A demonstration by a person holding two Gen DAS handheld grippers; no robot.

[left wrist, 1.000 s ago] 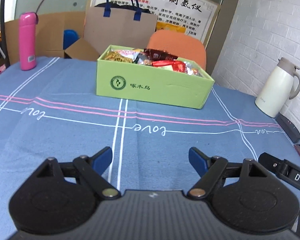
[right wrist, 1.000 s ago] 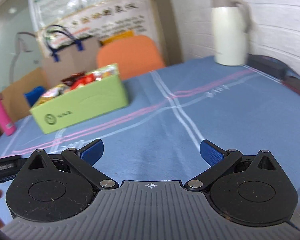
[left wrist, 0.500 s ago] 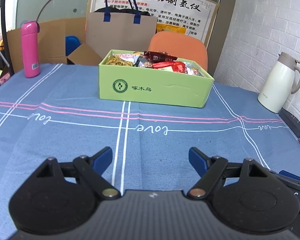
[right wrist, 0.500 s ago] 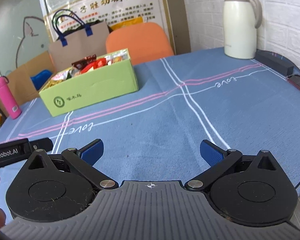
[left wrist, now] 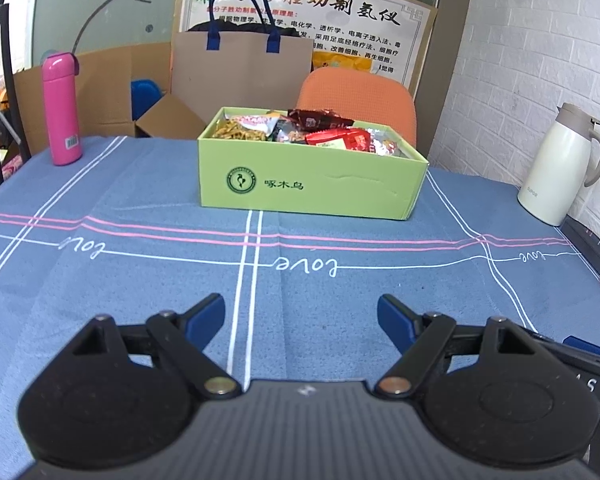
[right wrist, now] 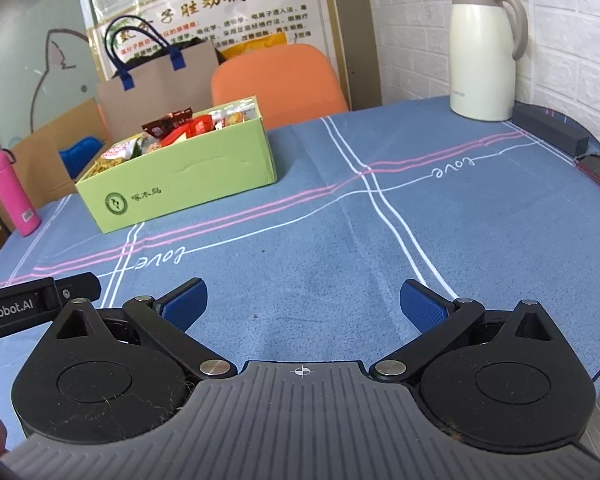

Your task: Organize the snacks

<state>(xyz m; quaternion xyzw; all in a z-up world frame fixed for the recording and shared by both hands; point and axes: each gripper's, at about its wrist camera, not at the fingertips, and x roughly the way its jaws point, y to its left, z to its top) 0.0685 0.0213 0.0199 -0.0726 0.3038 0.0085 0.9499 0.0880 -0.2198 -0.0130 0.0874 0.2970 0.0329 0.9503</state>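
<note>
The left tool [left wrist: 300,318] hangs over the blue cloth of the desk [left wrist: 140,280], its blue pads spread wide with nothing but cloth between them. The right tool [right wrist: 303,303] is likewise spread and empty. Straight ahead of the left tool, well apart from it, sits the green box [left wrist: 312,188] — packed with snack packets [left wrist: 324,132]. From the right tool the same green box [right wrist: 180,184] lies ahead and to the left. A pink bottle [left wrist: 60,110] stands far left of the left tool, and a white jug [right wrist: 484,52] stands far ahead-right of the right tool.
</note>
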